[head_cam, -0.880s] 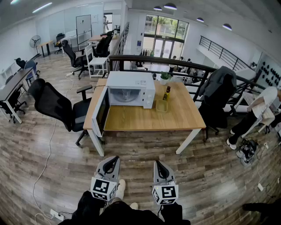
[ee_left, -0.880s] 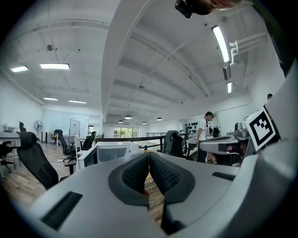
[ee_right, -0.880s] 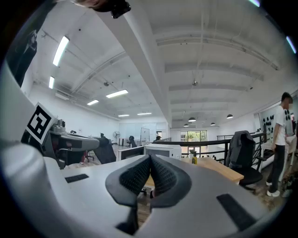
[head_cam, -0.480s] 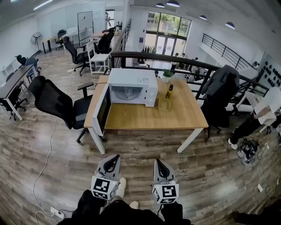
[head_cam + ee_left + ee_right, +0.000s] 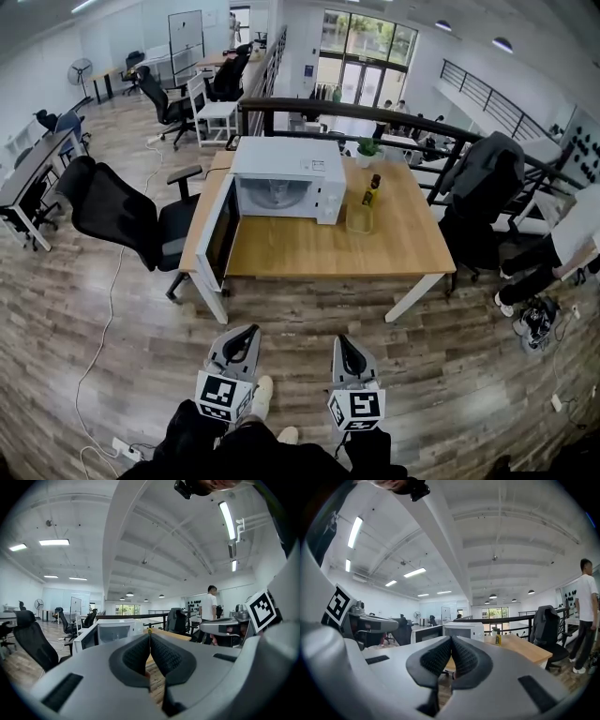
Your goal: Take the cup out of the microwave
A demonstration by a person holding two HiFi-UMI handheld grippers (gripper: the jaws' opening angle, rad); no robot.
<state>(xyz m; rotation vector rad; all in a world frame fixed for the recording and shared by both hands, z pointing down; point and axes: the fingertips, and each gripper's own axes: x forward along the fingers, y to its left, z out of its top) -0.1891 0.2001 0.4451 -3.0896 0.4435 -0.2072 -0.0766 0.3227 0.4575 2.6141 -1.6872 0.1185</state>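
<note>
White microwave on wooden tabletop, door swung wide for reach; cup presumably inside, not discernible. Left gripper and right gripper well short of tabletop, jaws closed, empty, pending approach.

Microwave: casing was white, smooth, faintly glossy. Table: top was light matt wood. Floor: grey-brown wood planks, low sheen. Left hand-held gripper and right hand-held gripper: shells were matt grey plastic, pads black, ribbed.
</note>
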